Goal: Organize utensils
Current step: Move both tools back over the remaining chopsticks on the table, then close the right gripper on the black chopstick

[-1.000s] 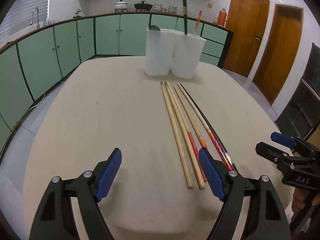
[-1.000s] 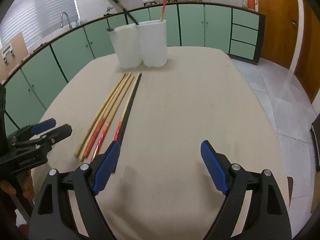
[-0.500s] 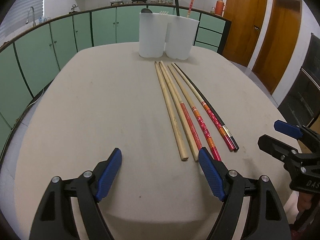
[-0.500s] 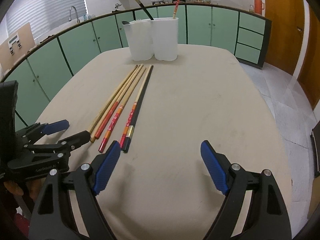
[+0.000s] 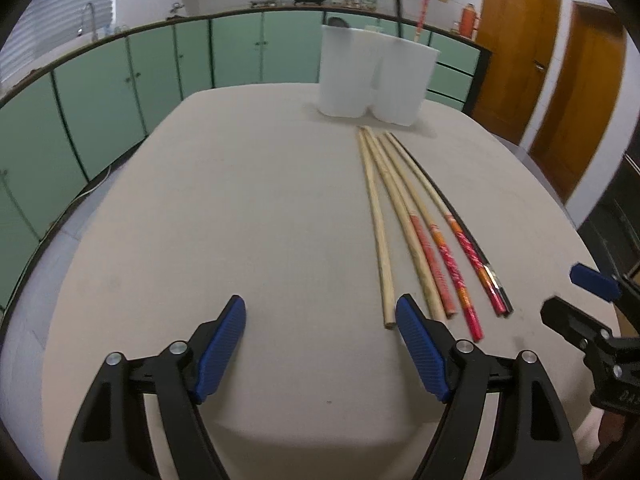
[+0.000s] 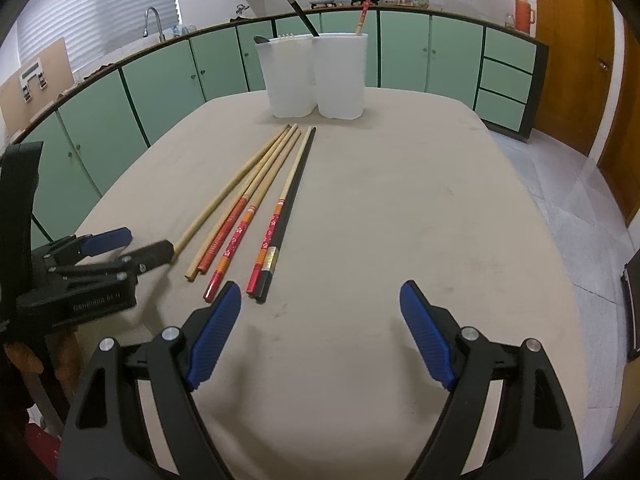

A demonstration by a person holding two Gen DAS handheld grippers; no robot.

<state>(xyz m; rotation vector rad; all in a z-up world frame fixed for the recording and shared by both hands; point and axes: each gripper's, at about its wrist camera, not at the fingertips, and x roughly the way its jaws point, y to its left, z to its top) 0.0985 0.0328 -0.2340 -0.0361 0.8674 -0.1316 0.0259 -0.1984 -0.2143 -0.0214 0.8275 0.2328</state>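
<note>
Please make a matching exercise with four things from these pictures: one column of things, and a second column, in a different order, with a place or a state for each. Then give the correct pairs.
Things:
1. black chopstick
2. plain wooden chopstick
3. left gripper
4. white containers

Places or states:
A. at the far end of the table, utensils inside
B. open, holding nothing
C. left edge of the row
D. right edge of the row

Pairs: 1-D, 2-C, 3-B, 4-A

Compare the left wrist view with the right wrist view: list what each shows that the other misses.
Left wrist only: two brown wooden doors.
Right wrist only: the tan board with clips, and the black utensil handle seen clearly, leaning out of the left white plastic holder.
Both: beige table, long chopsticks, both open grippers, sink tap.
</note>
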